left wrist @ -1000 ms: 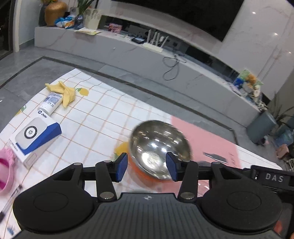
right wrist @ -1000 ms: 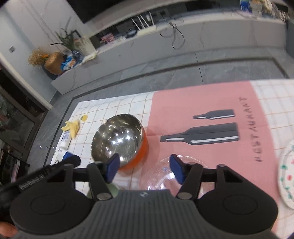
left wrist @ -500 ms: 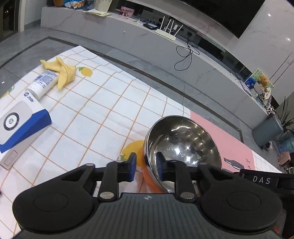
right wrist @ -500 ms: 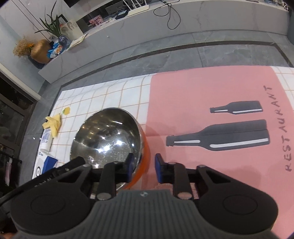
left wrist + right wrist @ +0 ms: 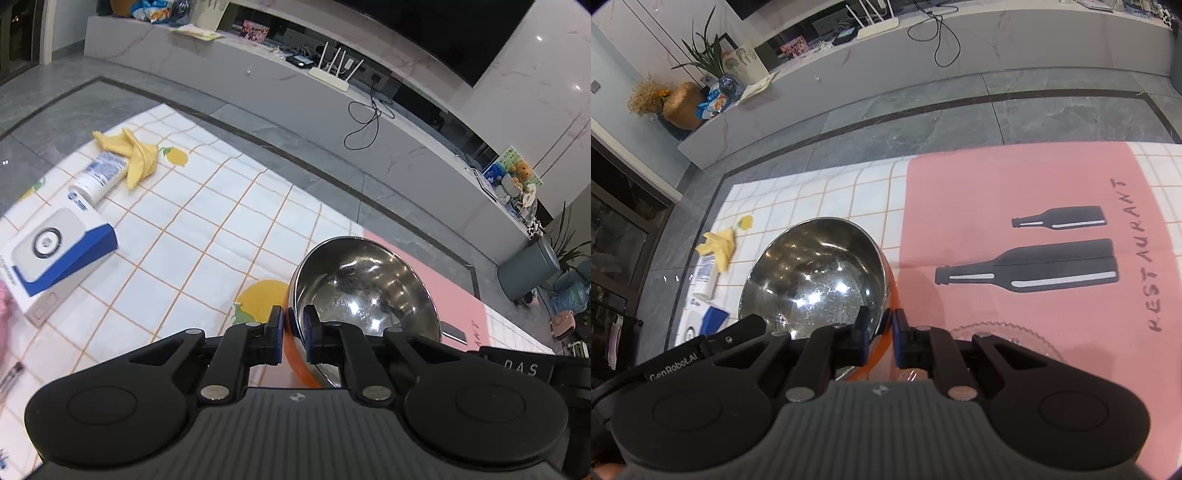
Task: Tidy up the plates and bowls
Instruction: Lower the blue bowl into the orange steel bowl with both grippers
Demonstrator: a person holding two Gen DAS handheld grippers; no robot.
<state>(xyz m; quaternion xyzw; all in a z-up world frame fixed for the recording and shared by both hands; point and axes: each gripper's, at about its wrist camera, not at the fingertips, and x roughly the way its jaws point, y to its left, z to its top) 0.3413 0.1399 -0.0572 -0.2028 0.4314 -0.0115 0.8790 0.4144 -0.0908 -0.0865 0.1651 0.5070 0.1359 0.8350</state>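
1. Left wrist view: your left gripper [image 5: 293, 334] has its jaws drawn narrow onto the near left rim of the steel bowl [image 5: 364, 291], one pad outside and one inside. The steel bowl sits nested in an orange bowl [image 5: 295, 360], which shows only as a band under the rim, at the seam where the checked cloth [image 5: 207, 229] meets the pink mat [image 5: 458, 295] on the bench. Pinching the rim makes sense, since the wall is too broad to span.
2. Same view, off to the left: a blue-and-white box [image 5: 55, 254], a white tube [image 5: 98, 177] and a yellow cloth [image 5: 136, 155] lie well apart from the bowls, out of your way.
3. Right wrist view: your right gripper [image 5: 880, 338] is likewise closed narrow on the opposite near rim of the steel bowl [image 5: 816, 277], with the orange bowl [image 5: 888, 295] showing along its right edge. Judged from the two grips, you are set to lift with both hands so it stays level.
4. Same view: a clear glass plate [image 5: 1008, 336] lies just right of your jaws on the pink mat [image 5: 1015, 177]; keep clear of its edge.
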